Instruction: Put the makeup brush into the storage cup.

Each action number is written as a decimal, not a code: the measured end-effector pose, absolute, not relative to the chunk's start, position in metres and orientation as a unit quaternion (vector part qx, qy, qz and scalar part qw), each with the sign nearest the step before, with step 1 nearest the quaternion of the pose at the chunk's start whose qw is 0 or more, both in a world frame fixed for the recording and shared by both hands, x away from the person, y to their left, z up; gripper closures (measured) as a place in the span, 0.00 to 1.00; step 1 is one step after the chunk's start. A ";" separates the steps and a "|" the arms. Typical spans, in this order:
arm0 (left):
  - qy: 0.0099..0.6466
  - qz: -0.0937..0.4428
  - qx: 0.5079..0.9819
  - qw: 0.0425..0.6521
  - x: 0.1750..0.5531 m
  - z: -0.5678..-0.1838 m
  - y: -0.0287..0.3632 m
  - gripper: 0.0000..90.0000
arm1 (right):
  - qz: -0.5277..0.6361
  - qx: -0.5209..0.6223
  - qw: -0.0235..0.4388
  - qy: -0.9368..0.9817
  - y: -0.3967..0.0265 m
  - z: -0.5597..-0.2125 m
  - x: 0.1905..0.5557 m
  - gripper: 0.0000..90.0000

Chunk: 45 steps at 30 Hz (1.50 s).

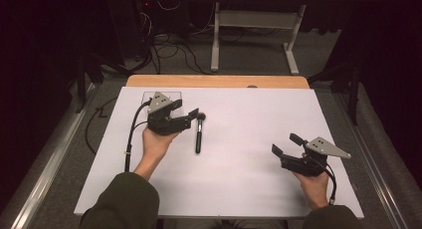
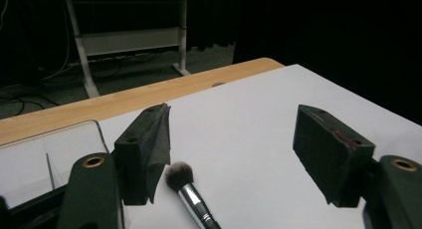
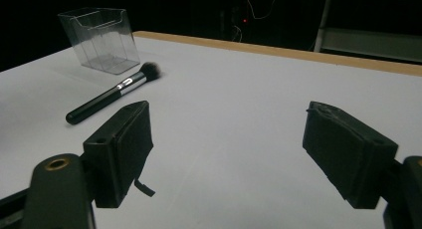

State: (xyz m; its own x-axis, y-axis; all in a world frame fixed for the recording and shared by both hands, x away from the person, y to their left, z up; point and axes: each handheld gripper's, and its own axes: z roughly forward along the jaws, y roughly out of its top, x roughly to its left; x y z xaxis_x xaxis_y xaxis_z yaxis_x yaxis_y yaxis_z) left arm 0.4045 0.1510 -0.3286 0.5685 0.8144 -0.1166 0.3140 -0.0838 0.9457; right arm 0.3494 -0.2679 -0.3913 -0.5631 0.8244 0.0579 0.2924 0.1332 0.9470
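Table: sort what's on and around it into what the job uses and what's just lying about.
In use:
brush, lying flat on the table
clear box, standing behind it
left gripper, open beside the brush
right gripper, open, apart from both

Lying about:
cables on the floor
metal frame behind the table

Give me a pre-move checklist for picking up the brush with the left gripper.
1. Left gripper open: ok, jaws stand wide apart.
2. Brush free on the table: ok, it lies flat with nothing on it.
3. Jaws straddle the brush: not ok, only its bristle end lies by one jaw in the left gripper view.
4. Clear box out of the way: ok, it stands behind the brush, apart from it.
5. Right gripper clear: ok, open and far off to the right.
6. Box empty: cannot tell.
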 end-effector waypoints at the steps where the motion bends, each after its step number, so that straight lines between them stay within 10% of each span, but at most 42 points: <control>1: 0.404 0.230 0.701 0.542 0.407 -0.329 0.149 0.35 | 0.528 0.394 0.252 0.709 -0.268 -0.391 0.349 0.24; 45: 0.440 0.242 0.727 0.468 0.443 -0.322 0.115 0.31 | 0.529 0.387 0.250 0.713 -0.267 -0.391 0.349 0.24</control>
